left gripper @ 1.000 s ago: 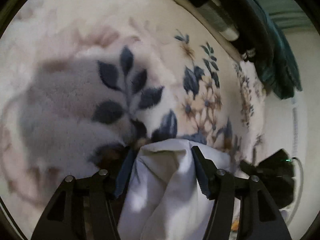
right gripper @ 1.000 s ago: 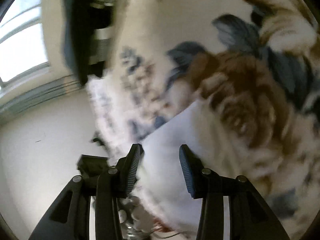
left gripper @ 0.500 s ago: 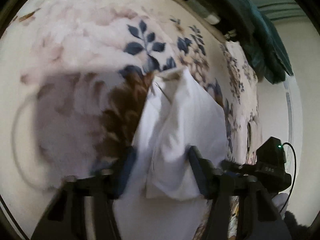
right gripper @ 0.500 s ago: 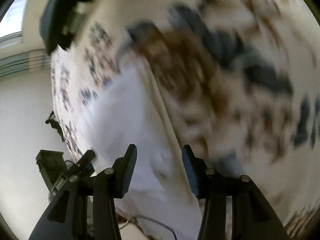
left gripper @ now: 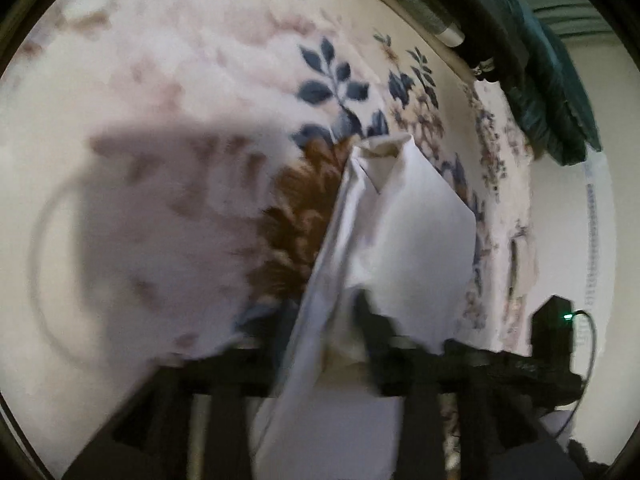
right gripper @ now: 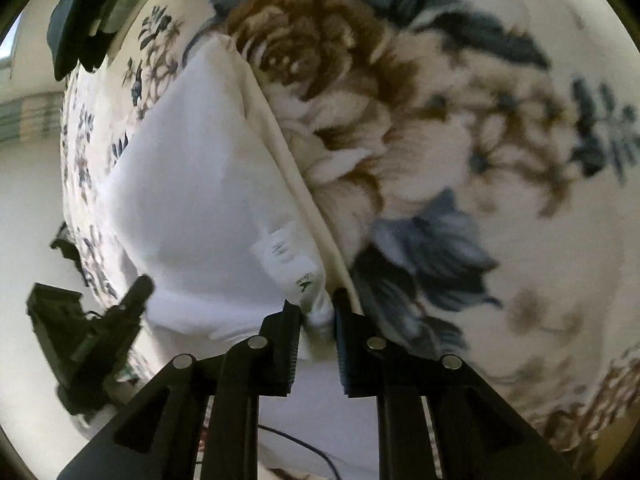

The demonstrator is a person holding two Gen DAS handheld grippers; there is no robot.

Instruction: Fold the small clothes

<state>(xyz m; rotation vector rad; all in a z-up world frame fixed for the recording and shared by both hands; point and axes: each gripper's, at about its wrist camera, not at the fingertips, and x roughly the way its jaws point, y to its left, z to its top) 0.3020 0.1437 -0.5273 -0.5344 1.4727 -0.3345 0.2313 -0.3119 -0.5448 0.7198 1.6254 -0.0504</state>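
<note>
1. The garment (right gripper: 192, 168) in my right gripper (right gripper: 316, 334) is smooth, matt white cloth.
2. My fingers (right gripper: 286, 354) are matt black plastic, ribbed pads.
3. The blanket (right gripper: 460, 128) is fuzzy, plush floral fleece.

The garment (right gripper: 192, 168) is plain white, with a cream edge band and a small white label printed in what looks like dark green. The blanket (right gripper: 460, 128) is cream, patterned with brown roses and blue-grey leaves.

Floral fleece blanket (right gripper: 460, 128) bears white garment (right gripper: 192, 168), partly lifted.
</note>
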